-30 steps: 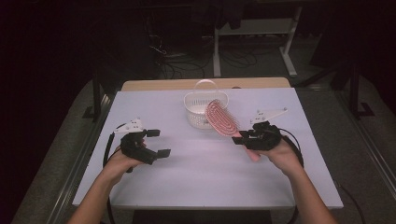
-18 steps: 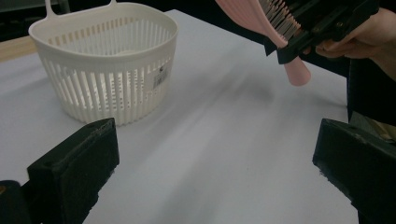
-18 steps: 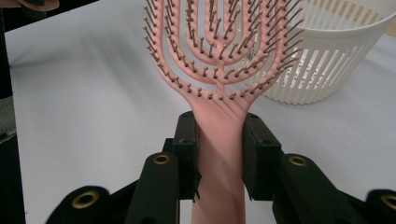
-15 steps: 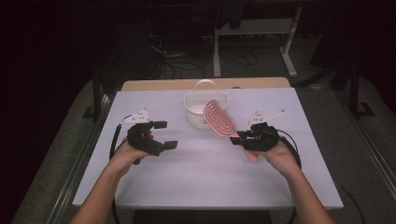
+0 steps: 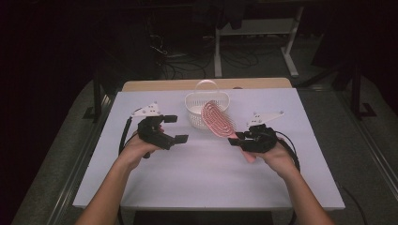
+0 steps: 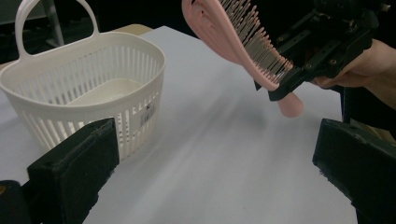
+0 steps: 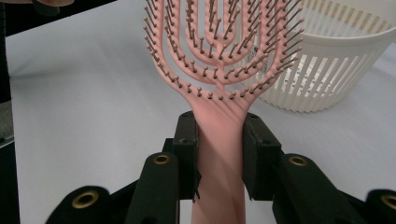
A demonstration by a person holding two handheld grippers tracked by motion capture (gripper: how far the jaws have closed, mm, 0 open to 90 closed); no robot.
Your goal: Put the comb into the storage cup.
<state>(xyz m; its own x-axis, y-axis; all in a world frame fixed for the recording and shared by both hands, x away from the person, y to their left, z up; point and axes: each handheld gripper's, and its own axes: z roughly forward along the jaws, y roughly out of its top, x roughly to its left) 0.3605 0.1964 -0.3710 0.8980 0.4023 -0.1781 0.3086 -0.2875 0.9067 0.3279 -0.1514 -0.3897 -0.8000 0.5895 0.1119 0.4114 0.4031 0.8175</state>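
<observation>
A pink hairbrush is held off the white table by its handle, its bristled head tilted up toward the basket. My right gripper is shut on that handle; in the right gripper view both jaws squeeze the pink hairbrush just below the head. A white slatted basket with a hoop handle stands at the table's far middle. My left gripper is open and holds nothing, to the left of the basket. In the left gripper view the basket is left and the hairbrush upper right.
The white table top has free room in front of both hands. A wooden strip runs along its far edge. Dark floor with cables and a metal stand lies beyond.
My left gripper has moved forward and rightward, toward the basket. The right gripper has carried the hairbrush slightly left and farther, nearer the basket.
</observation>
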